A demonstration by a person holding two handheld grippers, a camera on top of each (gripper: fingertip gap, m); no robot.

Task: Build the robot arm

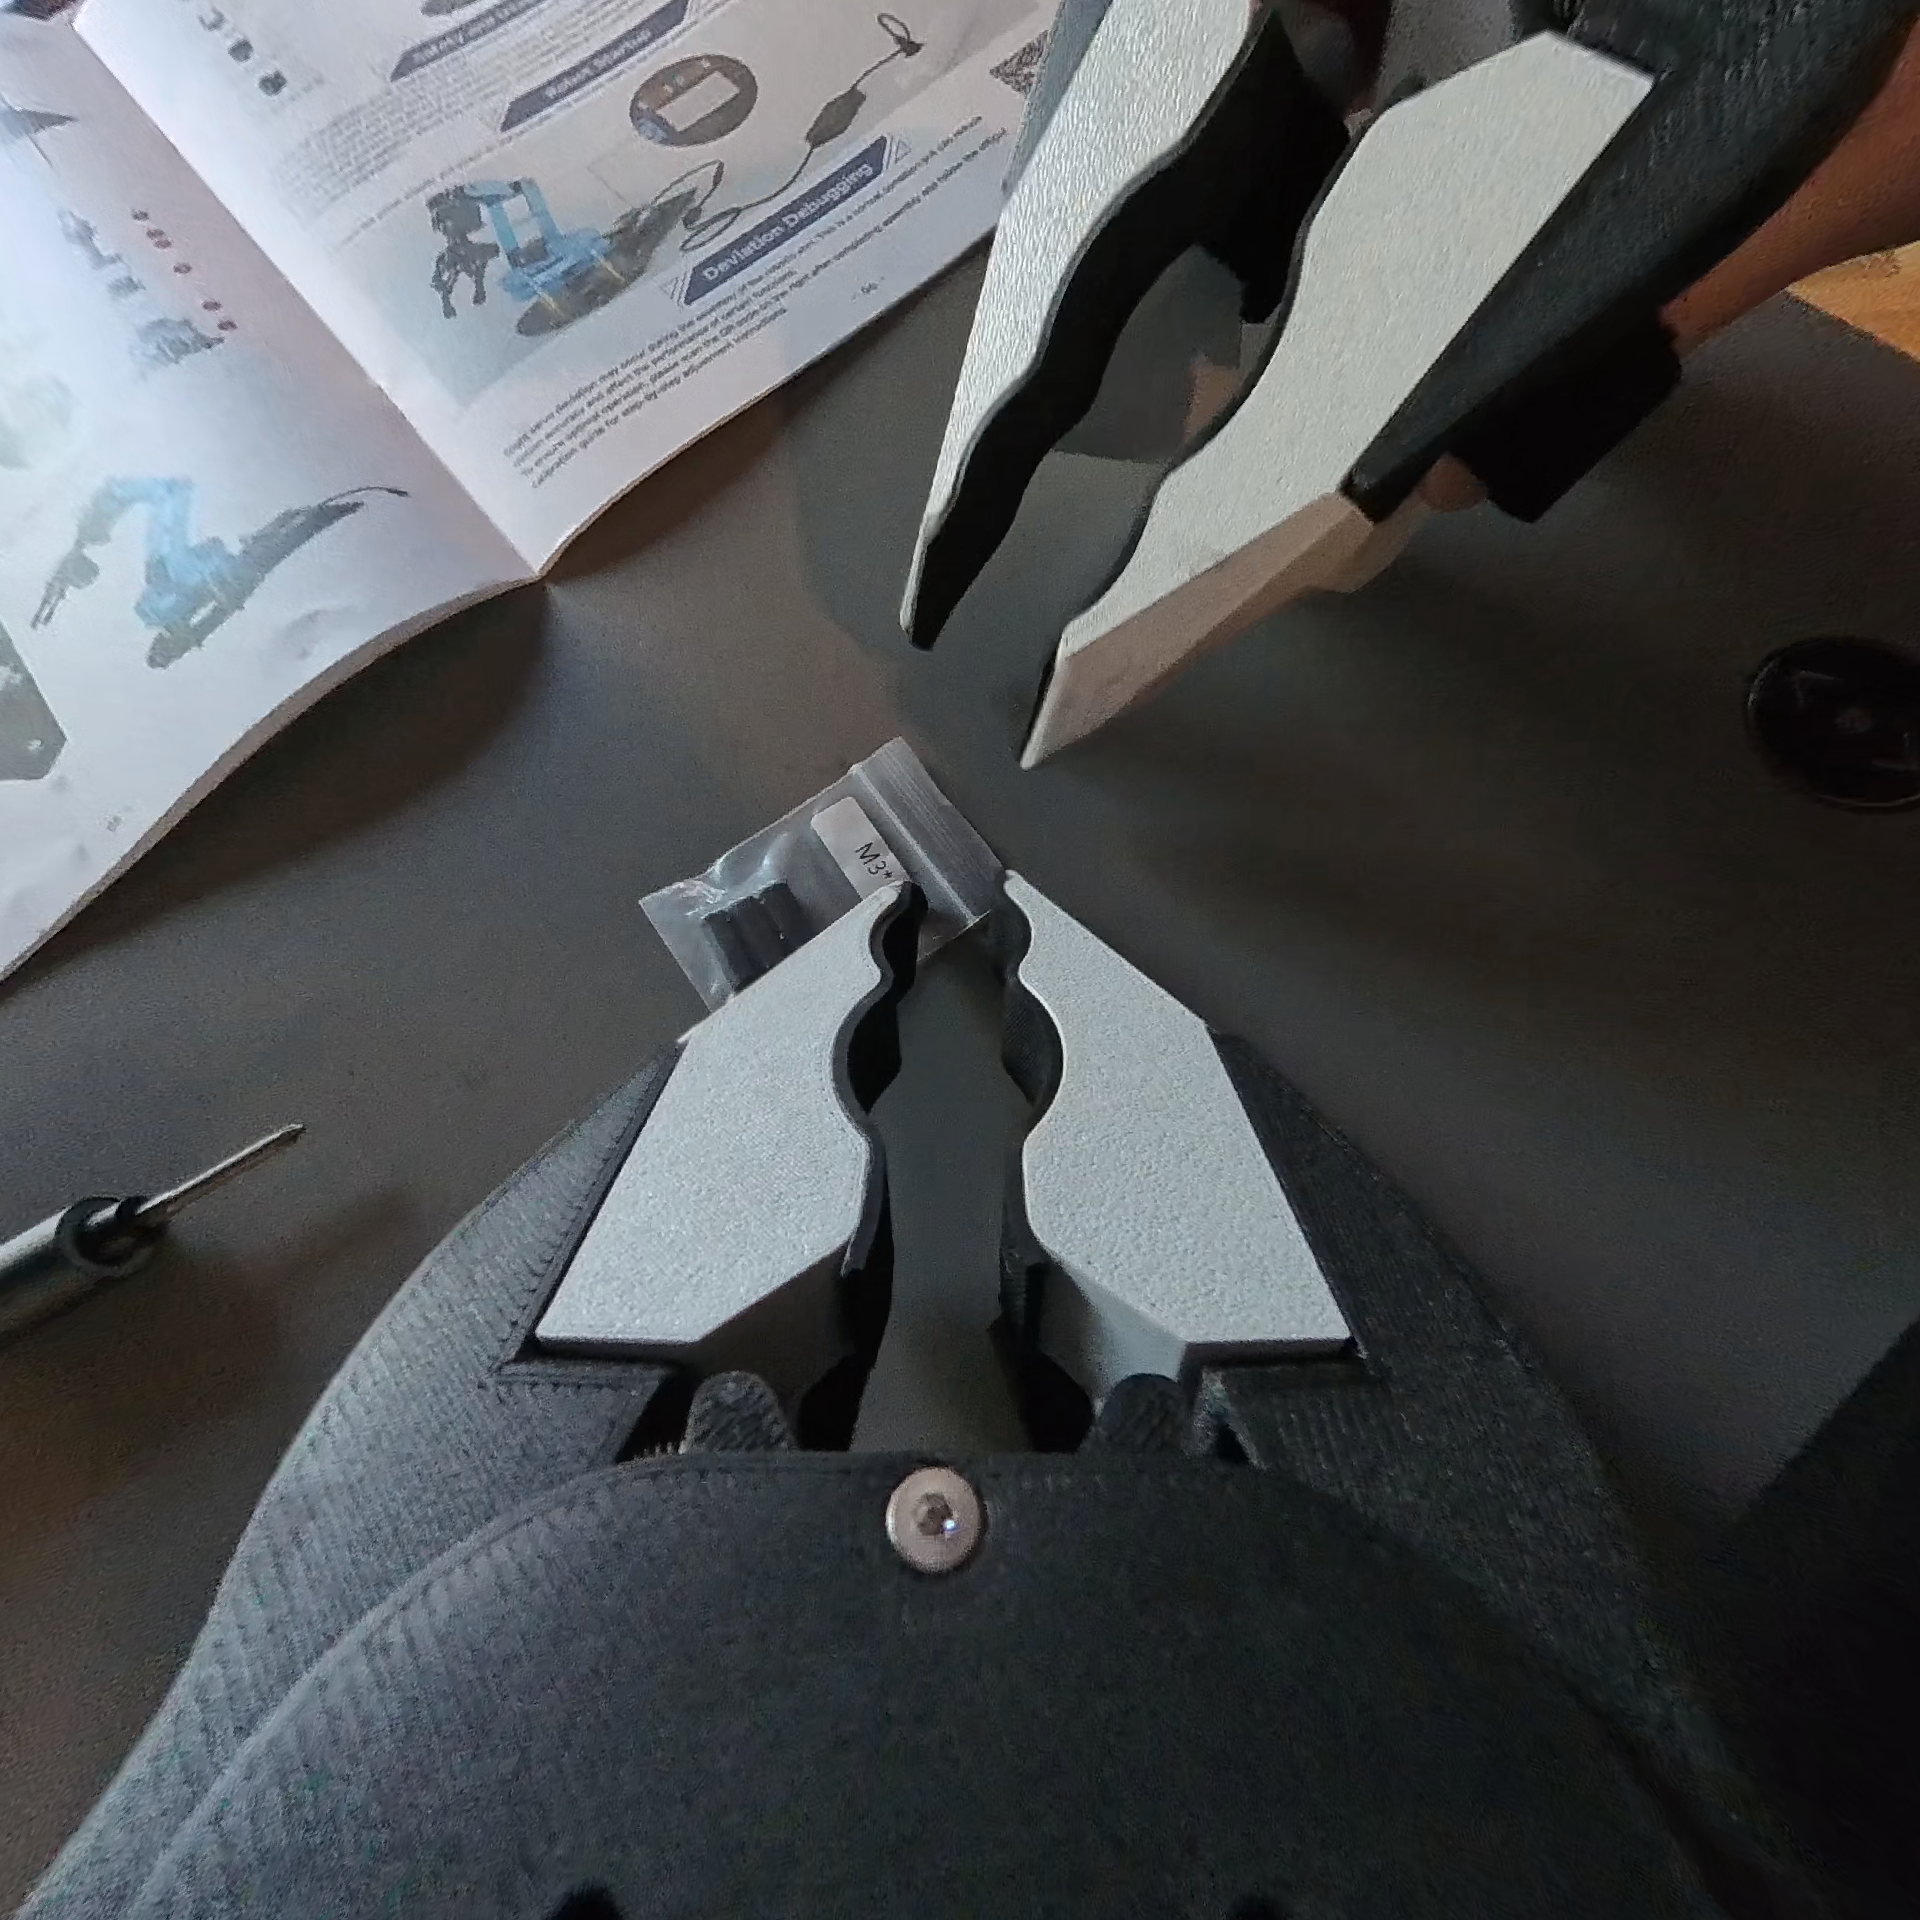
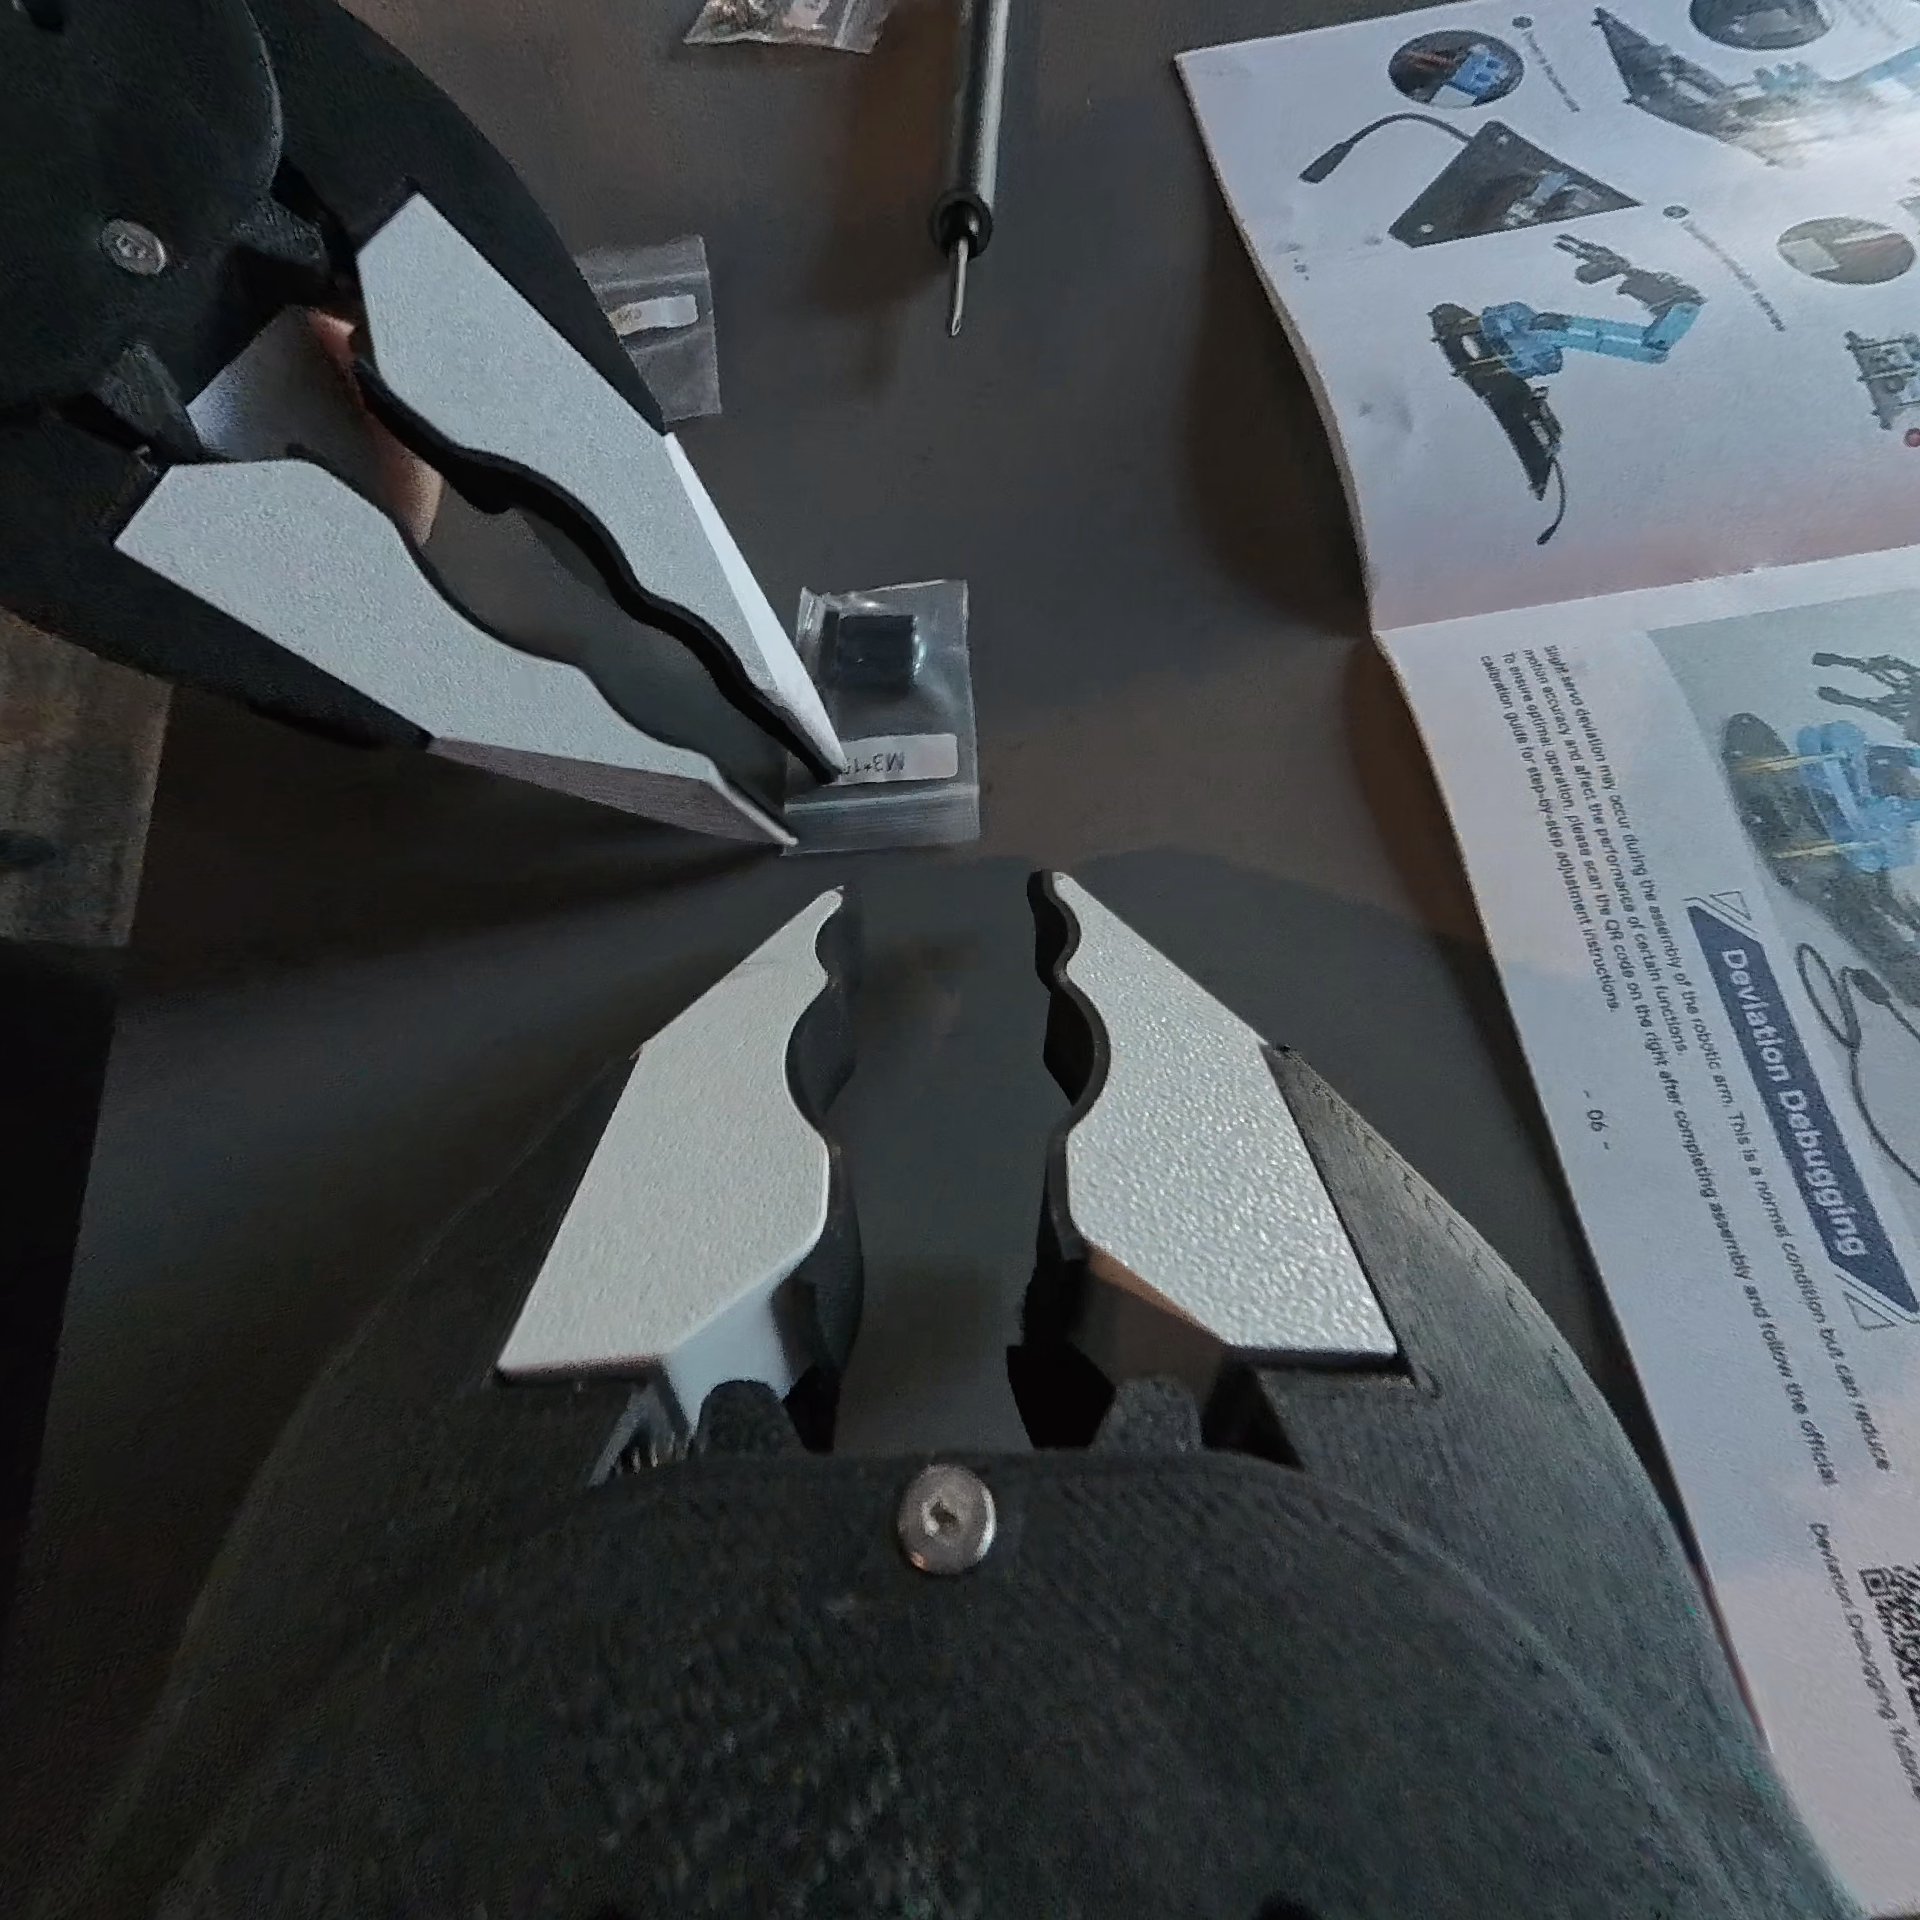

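Note:
A small clear plastic bag (image 1: 790,894) with dark parts and a white label lies flat on the dark table (image 1: 1403,987). My left gripper (image 1: 958,891) is partly open. Its fingertips straddle the corner of the bag's zip edge, with a gap still showing between the jaws. In the right wrist view the left gripper (image 2: 810,805) comes in from the upper left onto the near corner of the bag (image 2: 894,675). My right gripper (image 2: 940,888) is open and empty, its tips just short of the bag. It also shows in the left wrist view (image 1: 982,696), beyond the bag.
An open instruction booklet (image 1: 312,364) lies beside the bag and also shows in the right wrist view (image 2: 1610,520). A thin screwdriver (image 1: 104,1231) lies on the table (image 2: 977,135). Two more small bags (image 2: 655,322) (image 2: 790,21) lie farther off. A dark round disc (image 1: 1834,722) sits on the table. My left and right fingertips are right by each other. Left tips and right tips are each some 15 centimetres from the dark round disc (image 1: 1834,722).

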